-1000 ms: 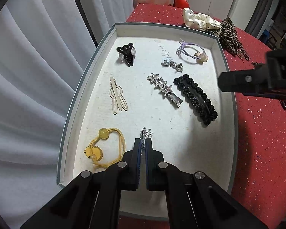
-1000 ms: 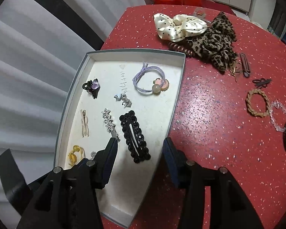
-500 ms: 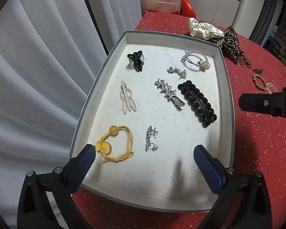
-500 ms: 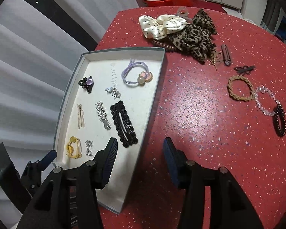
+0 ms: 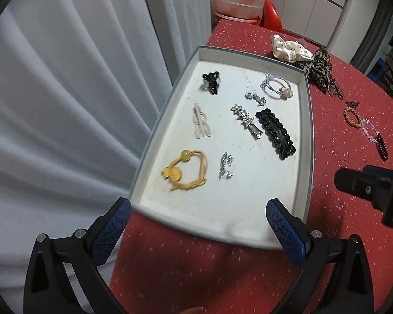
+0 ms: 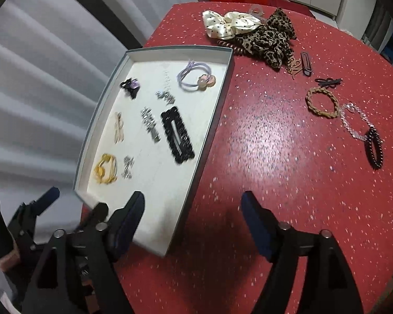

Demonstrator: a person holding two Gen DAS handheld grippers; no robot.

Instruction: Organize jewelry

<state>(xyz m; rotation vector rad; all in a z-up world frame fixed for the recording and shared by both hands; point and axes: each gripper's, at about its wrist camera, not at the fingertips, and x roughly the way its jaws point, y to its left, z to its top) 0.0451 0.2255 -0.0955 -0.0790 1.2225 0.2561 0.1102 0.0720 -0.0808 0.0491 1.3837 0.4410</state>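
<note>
A shallow white tray [image 5: 307, 120] [image 6: 217, 110] on the red table holds a small silver earring [image 5: 225, 164] [image 6: 128, 167], a yellow hair tie [image 5: 186, 170], a black beaded clip [image 5: 275, 133], a silver star clip [image 5: 246, 120], a purple hair tie [image 5: 275, 86], a black claw clip [image 5: 211, 82] and a pale clip [image 5: 200, 125]. My left gripper [image 5: 196, 217] is open and empty above the tray's near edge. My right gripper [image 6: 192, 209] is open and empty over the tray's near right corner.
Loose on the table right of the tray lie a polka-dot scrunchie [image 6: 230, 23], a leopard scrunchie [image 6: 272, 39], a braided tan bracelet [image 6: 322, 102], a clear bead bracelet [image 6: 356, 120], a dark bead bracelet [image 6: 374, 149] and dark clips [image 6: 306, 62]. White curtains hang at the left.
My left gripper opened, left the silver earring lying in the tray next to the yellow tie, and pulled back. My right gripper moved right and opened wider.
</note>
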